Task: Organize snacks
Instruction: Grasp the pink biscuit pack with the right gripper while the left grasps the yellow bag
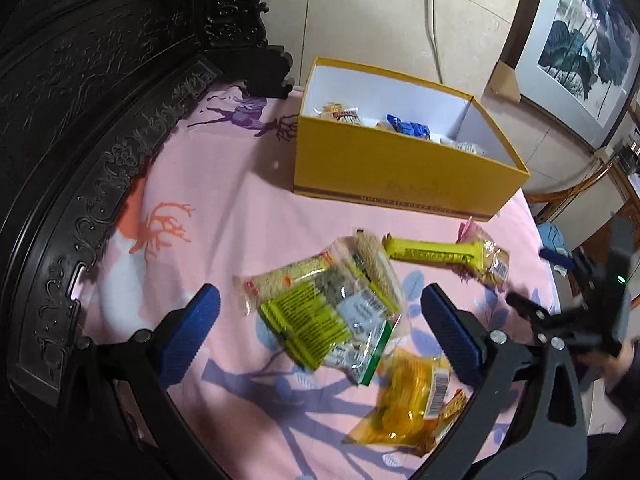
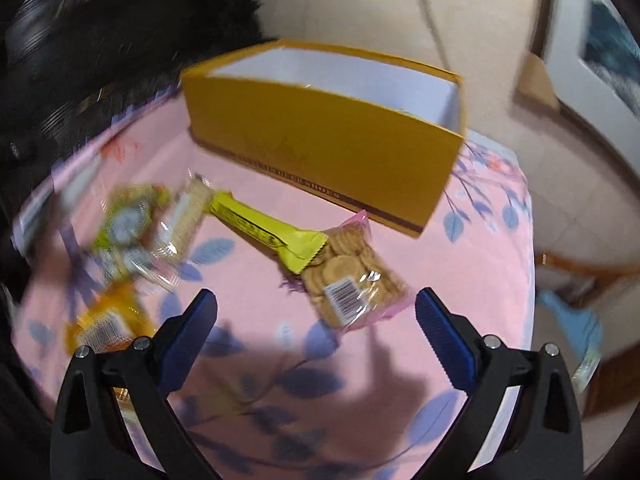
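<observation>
Snacks lay split between a yellow box [image 1: 400, 168] and the pink bedsheet [image 1: 248, 208] in front of it, the sorting judged roughly part done. Several packets, among them a blue wrapper [image 1: 408, 126], already sat inside the box. Still out on the sheet were a clear green-labelled packet [image 1: 324, 312], an orange bag [image 1: 412, 404], a yellow bar [image 2: 268, 236] and a biscuit pack [image 2: 352, 284] whose end the bar overlapped. The left gripper [image 1: 320, 320] hung spread wide and empty over the green-labelled packet; the right gripper [image 2: 316, 320] was likewise parted and empty, hovering just short of the biscuit pack. At least four items appeared left to move, though the right wrist view was blurred.
</observation>
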